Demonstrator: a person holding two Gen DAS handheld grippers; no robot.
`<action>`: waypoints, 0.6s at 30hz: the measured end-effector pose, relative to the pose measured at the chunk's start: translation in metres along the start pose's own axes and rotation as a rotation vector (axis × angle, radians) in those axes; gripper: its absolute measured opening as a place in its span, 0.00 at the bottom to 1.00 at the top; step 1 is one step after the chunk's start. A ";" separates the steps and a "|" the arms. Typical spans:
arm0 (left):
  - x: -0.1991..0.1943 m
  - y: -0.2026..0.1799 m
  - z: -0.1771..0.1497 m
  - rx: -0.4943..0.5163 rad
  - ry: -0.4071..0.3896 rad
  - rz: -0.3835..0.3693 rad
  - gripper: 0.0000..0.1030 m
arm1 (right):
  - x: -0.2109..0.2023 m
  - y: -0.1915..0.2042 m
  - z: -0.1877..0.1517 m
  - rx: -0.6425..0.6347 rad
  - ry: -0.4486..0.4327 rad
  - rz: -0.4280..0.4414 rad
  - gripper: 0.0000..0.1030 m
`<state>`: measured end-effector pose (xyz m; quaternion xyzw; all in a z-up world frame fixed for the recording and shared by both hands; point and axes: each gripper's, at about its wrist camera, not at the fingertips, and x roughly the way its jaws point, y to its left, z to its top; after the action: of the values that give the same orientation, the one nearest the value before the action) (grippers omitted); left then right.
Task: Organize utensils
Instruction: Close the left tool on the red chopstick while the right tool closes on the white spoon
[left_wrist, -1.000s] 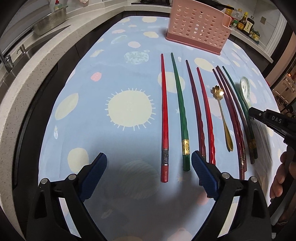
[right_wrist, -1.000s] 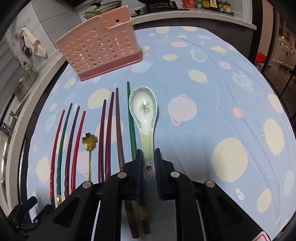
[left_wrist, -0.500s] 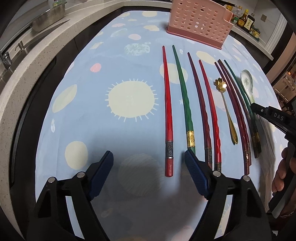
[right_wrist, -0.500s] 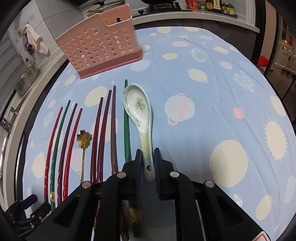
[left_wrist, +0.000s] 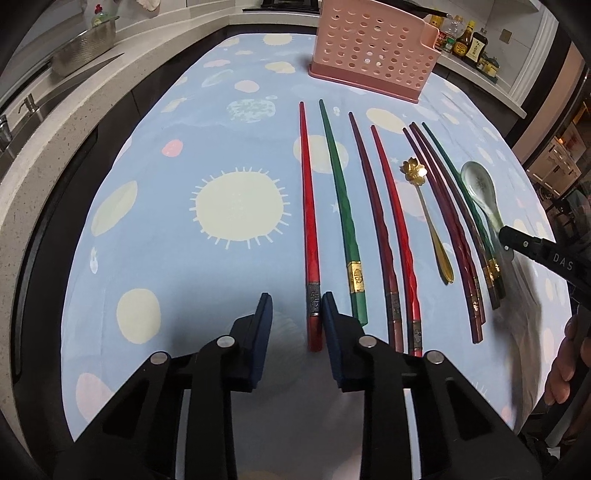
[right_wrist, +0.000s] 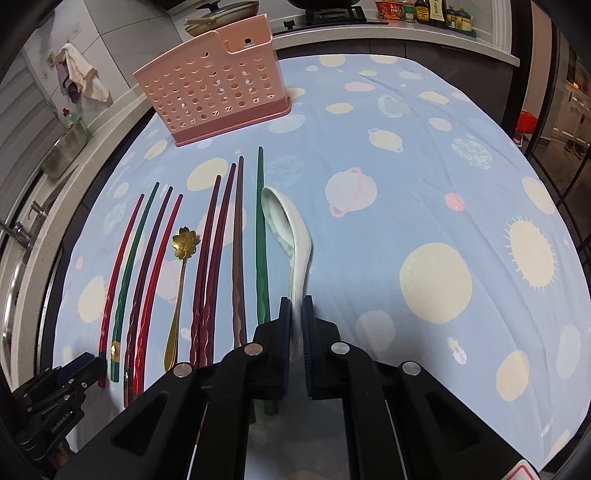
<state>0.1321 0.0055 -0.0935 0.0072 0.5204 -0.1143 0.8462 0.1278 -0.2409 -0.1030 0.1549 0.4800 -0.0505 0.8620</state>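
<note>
Several red, green and dark chopsticks lie side by side on the blue tablecloth. The leftmost red chopstick (left_wrist: 309, 236) has its butt end just inside my left gripper (left_wrist: 297, 308), whose jaws stand partly closed around it without clearly touching. My right gripper (right_wrist: 295, 310) is shut on the handle of the white ceramic spoon (right_wrist: 291, 236), now rolled onto its side; the spoon also shows in the left wrist view (left_wrist: 480, 188). A gold flower spoon (right_wrist: 181, 273) lies among the chopsticks. The pink perforated utensil holder (right_wrist: 218, 94) stands at the far end of the cloth.
The blue patterned tablecloth (right_wrist: 424, 206) covers the table. A stone counter with a sink (left_wrist: 44, 122) runs along the left. Sauce bottles (left_wrist: 469, 44) stand on the back counter. The right half of the cloth holds nothing but its print.
My left gripper has narrowed from wide open and shifted right, to straddle the red chopstick's end. My right gripper has turned the ceramic spoon from bowl-up onto its side.
</note>
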 end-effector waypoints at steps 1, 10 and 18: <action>0.000 0.000 0.000 -0.005 0.002 -0.010 0.17 | -0.002 -0.001 -0.002 0.001 0.000 0.001 0.06; -0.016 0.005 -0.003 -0.032 -0.016 -0.053 0.07 | -0.021 0.000 -0.018 -0.009 -0.013 0.003 0.06; -0.010 0.006 -0.011 -0.034 0.001 -0.044 0.07 | -0.014 -0.006 -0.035 0.001 0.021 -0.009 0.06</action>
<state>0.1191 0.0144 -0.0899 -0.0183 0.5228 -0.1240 0.8432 0.0905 -0.2369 -0.1095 0.1536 0.4898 -0.0532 0.8565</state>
